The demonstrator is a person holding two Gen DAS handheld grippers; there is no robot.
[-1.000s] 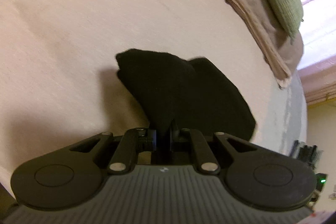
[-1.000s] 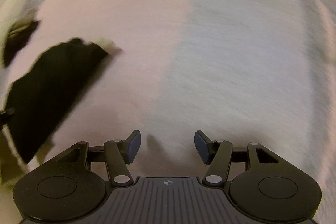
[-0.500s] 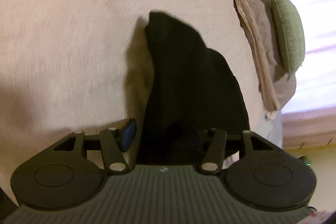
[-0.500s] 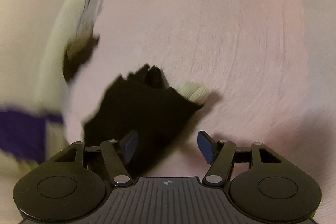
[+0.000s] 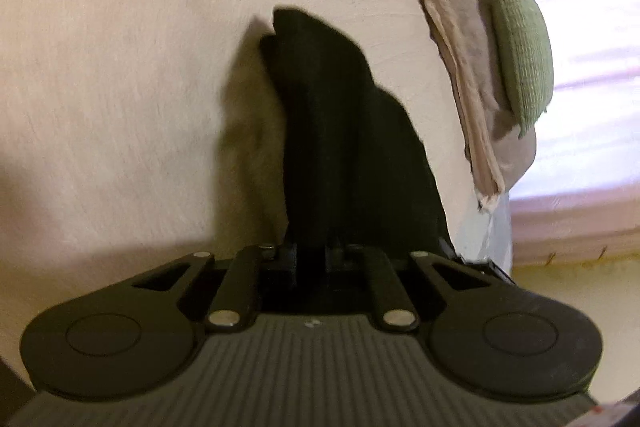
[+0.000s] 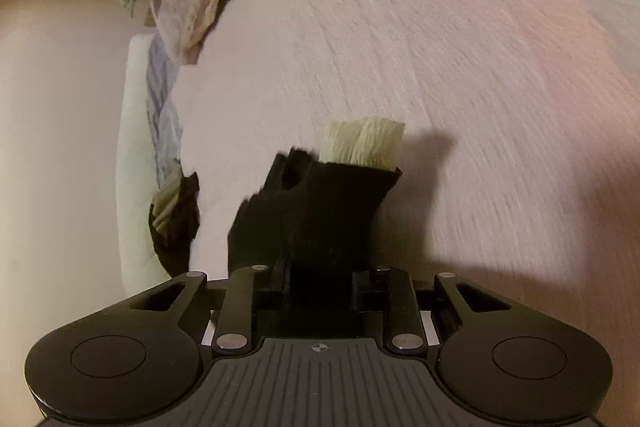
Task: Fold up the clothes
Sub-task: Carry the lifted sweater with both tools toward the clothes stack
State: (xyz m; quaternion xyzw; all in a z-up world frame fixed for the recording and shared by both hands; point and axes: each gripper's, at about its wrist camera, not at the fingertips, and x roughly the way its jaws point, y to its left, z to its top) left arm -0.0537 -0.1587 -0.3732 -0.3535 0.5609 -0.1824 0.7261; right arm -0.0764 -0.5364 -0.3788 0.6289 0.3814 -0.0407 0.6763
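Two tongs are each closed on the same black garment: left tongs [image 5: 311, 259] pinch one end, right tongs [image 6: 320, 273] the end with a pale cuff [image 6: 365, 143]. It hangs just above the pink bed [image 5: 120, 67], unfolded. Folded clothes [image 5: 460, 67] sit stacked near the bed's edge; another dark piece [image 6: 176, 219] waits.

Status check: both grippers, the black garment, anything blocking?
Left gripper shut on black garment. Right gripper shut on it too. Garment lifted above pink bed sheet. Nothing in the way.
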